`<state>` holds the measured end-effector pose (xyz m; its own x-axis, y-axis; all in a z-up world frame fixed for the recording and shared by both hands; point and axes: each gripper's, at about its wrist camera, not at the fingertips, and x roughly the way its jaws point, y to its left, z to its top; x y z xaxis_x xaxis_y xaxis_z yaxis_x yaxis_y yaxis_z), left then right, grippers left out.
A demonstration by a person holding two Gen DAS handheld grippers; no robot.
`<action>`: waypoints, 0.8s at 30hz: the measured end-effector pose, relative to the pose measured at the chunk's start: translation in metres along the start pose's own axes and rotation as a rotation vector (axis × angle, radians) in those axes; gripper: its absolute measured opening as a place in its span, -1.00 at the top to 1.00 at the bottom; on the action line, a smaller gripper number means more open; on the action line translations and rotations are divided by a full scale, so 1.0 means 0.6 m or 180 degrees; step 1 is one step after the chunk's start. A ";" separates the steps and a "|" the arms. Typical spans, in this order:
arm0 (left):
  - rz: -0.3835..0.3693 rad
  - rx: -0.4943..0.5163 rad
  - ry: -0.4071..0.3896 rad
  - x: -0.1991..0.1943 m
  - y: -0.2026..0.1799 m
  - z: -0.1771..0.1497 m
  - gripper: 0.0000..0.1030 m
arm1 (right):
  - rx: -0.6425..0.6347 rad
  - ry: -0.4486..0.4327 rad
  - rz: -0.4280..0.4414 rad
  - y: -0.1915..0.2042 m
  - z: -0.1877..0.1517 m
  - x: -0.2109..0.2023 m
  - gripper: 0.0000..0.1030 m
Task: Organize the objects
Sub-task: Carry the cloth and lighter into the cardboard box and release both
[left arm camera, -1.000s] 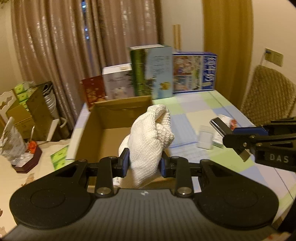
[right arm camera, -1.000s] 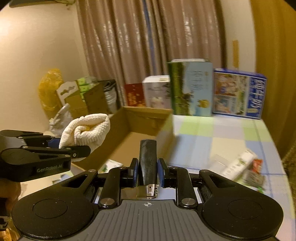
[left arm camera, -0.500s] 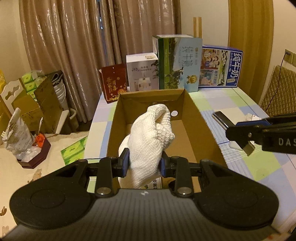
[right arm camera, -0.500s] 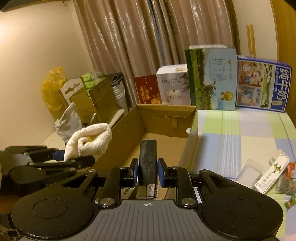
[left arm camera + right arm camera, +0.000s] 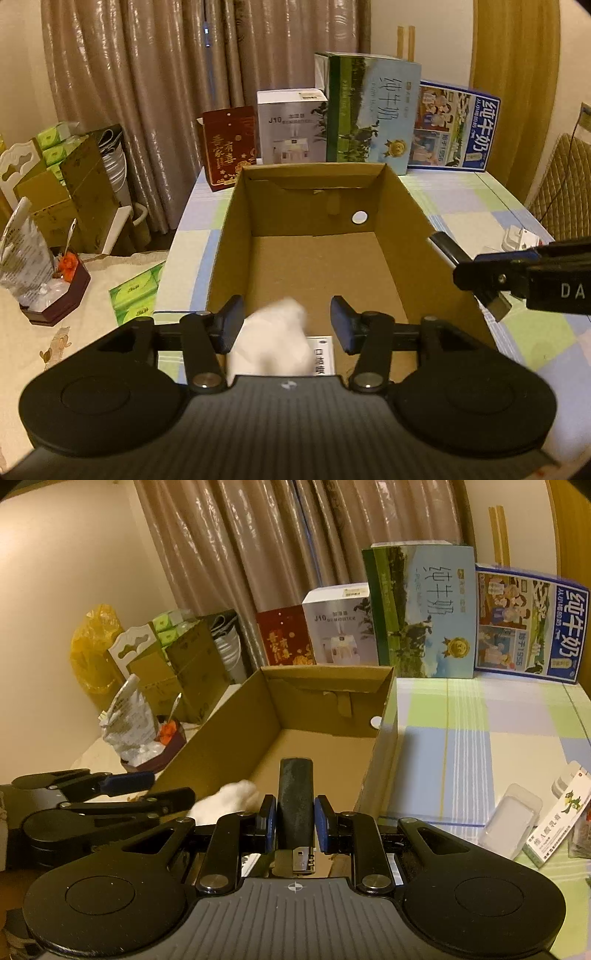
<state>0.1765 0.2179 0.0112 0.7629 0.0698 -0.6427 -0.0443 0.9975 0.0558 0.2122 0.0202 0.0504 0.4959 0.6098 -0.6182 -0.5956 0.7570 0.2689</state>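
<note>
The left tool point(image 5: 287, 325) is seen with its jaws spread apart at the lower centre of the left wrist view; the white cloth point(image 5: 271, 345), blurred, lies just below them, over the near end of the open cardboard box point(image 5: 402, 221) on the desk point(image 5: 480, 731); whether it rests on the box floor cannot be told. The right tool point(image 5: 295, 823) is clamped on a dark flat bar point(image 5: 295, 794) with a metal end, lower centre of the right wrist view, over the box. The cloth is judged soft and light, best pinched at a bunched fold; the bar is judged stiff and smooth, best held across its flat sides.
</note>
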 end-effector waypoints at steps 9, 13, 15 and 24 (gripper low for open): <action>0.0052 -0.0097 -0.0047 -0.026 0.023 -0.008 0.10 | 0.0117 -0.0066 0.0081 0.006 0.004 0.009 0.63; 0.0048 -0.0141 -0.0064 -0.037 0.027 -0.012 0.10 | 0.0239 -0.0219 0.0129 -0.005 0.010 -0.004 -0.02; 0.0057 -0.0160 -0.0078 -0.044 0.027 -0.014 0.09 | 0.0258 -0.0256 0.0108 -0.011 0.011 -0.015 -0.06; 0.0079 -0.0275 -0.0095 -0.095 0.006 -0.023 -0.14 | 0.0408 -0.0290 -0.0016 -0.042 -0.021 -0.100 -0.11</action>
<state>0.1240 0.2176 0.0374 0.7798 0.0953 -0.6187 -0.1179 0.9930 0.0043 0.1891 -0.0384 0.0713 0.5575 0.6203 -0.5517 -0.5102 0.7803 0.3617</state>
